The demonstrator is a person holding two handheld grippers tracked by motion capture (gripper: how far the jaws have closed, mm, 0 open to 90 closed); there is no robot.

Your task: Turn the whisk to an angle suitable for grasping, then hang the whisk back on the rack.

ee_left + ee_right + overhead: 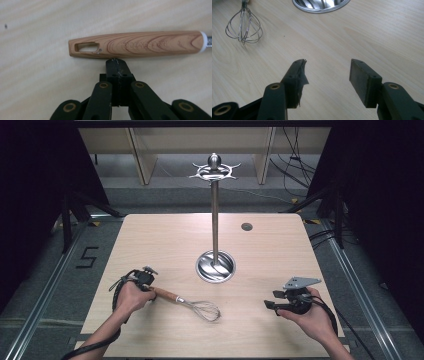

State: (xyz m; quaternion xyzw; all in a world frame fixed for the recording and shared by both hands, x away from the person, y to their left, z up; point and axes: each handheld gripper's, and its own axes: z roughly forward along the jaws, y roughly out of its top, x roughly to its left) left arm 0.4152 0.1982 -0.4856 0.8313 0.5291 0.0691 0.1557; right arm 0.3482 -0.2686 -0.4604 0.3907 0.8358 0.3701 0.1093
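Observation:
A whisk with a wooden handle (167, 294) and a wire head (206, 310) lies flat on the table near the front. In the left gripper view the handle (140, 44) runs across just beyond my left gripper (116, 62), whose jaws are pressed together with nothing between them; their tips sit at the handle's side, near its slotted end. In the high view the left gripper (150, 287) is at the handle's left end. My right gripper (271, 305) hovers to the right, open (327, 67) and empty, with the wire head (244, 26) farther off to its left.
A metal utensil stand rises from the table's middle, with a round dish base (215, 266), a tall pole and a ring of hooks on top (214, 170). A small dark cap (246, 226) is set in the tabletop at the back right. Light wood table (150, 235).

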